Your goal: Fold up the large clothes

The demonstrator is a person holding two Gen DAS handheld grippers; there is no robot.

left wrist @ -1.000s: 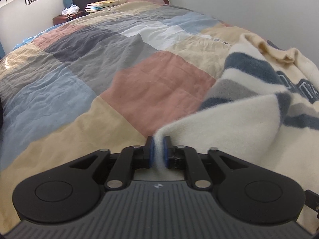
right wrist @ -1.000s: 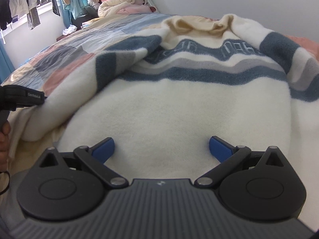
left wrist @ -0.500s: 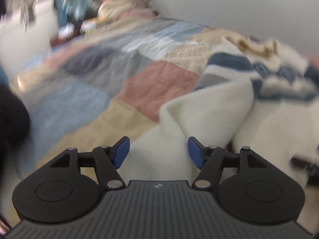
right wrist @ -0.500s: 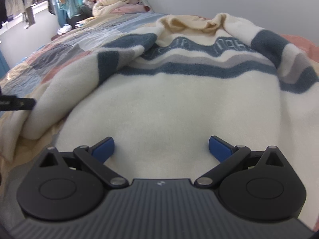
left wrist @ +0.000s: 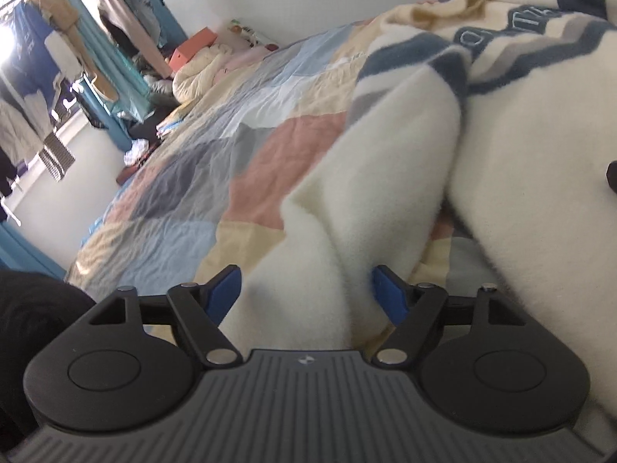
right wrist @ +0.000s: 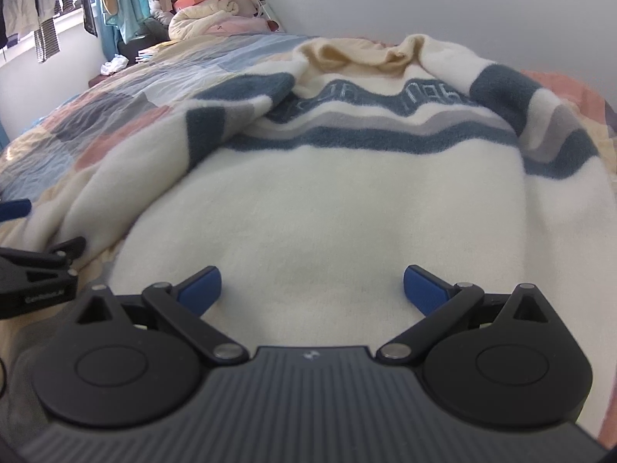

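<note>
sweater: cream fleece sweater with navy and grey wavy stripes, spread on the patchwork quilt, collar toward the wall
sleeve: left sleeve lies folded in beside the body, its cuff end between the left pads
left gripper: jaws apart, blue pads off the fabric, nothing gripped
right gripper: jaws wide apart over the sweater's lower body, holding nothing
background: hanging clothes by the window, bundled bedding at the far end

A bed with a patchwork quilt carries a cream sweater ahead of the right gripper, bedding piled beyond.
</note>
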